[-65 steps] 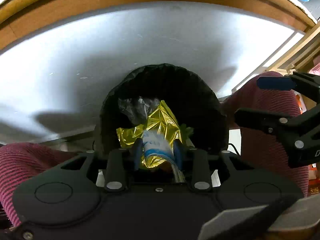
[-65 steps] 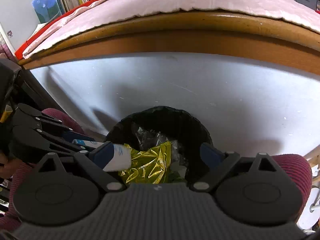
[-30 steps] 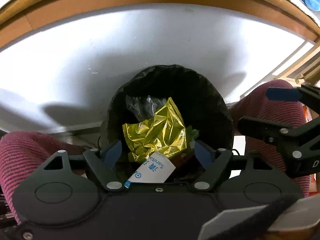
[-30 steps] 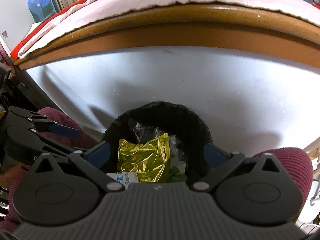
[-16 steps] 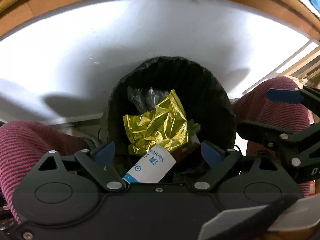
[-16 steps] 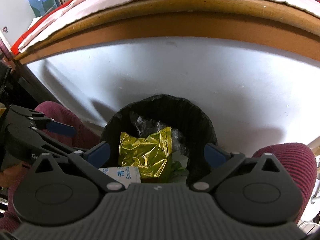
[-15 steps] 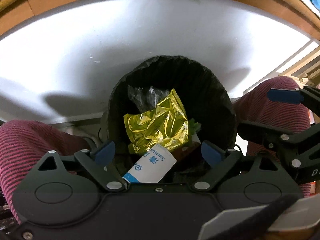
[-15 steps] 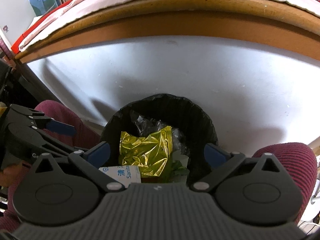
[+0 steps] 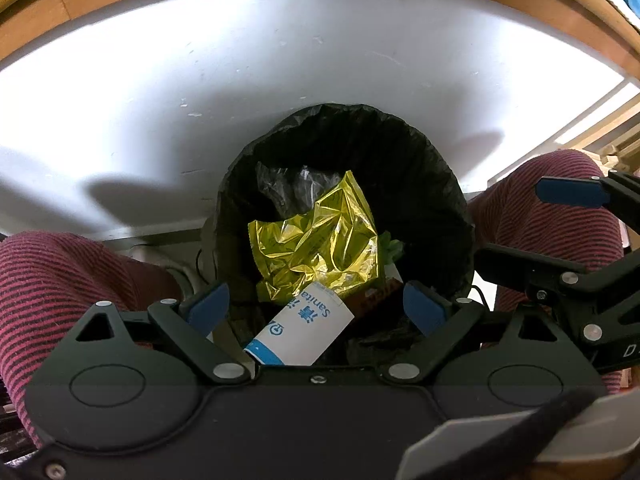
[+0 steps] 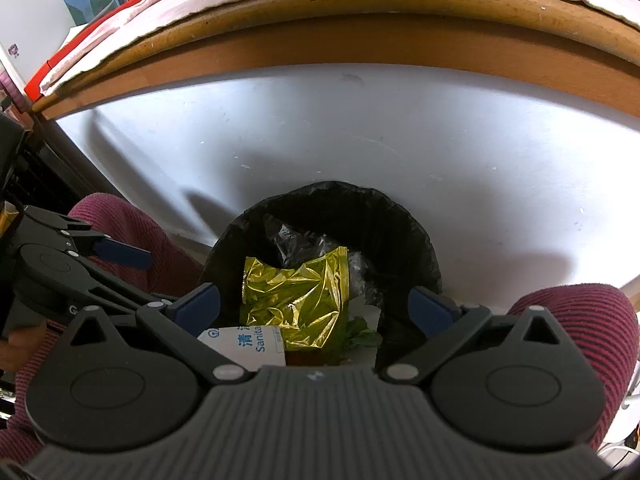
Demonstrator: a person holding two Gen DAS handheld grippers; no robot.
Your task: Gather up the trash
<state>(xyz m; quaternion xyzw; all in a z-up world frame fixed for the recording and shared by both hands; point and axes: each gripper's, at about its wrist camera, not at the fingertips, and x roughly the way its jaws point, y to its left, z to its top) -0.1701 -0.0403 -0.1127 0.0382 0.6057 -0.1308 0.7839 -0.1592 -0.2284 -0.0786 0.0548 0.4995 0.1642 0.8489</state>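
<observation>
While both grippers hang over the bin (image 9: 448,216), the white wipe packet (image 9: 304,334) lies loose inside it, at the near rim, partly tucked under the crumpled gold wrapper (image 9: 320,240).

Left gripper (image 9: 316,306): jaws have just been opening, now spread wide. Packet shows between the blue pads but neither pad touches it. Released, by my reading.

Right gripper (image 10: 314,306): also spread wide above the bin, nothing pinched.

Bin: black liner, sits against the white panel (image 9: 200,100) under the wooden desk edge (image 10: 360,36), between the person's striped red knees (image 9: 60,280).

Handling, judged from looks:
- Packet: light, soft, slick film skin. Probably flexes and slides if squeezed on its flat faces. Best hold across the short width, near the sealed blue-striped end.
- Gold wrapper: near weightless, crinkly, springy. May pop back up above the bin rim; pinch a folded ridge, not a flat sheet.
- Clear plastic (image 9: 288,188) at the far side of the bin: flimsy; whether it is one piece I cannot tell.

Liner wall is thin; pads could snag it.
</observation>
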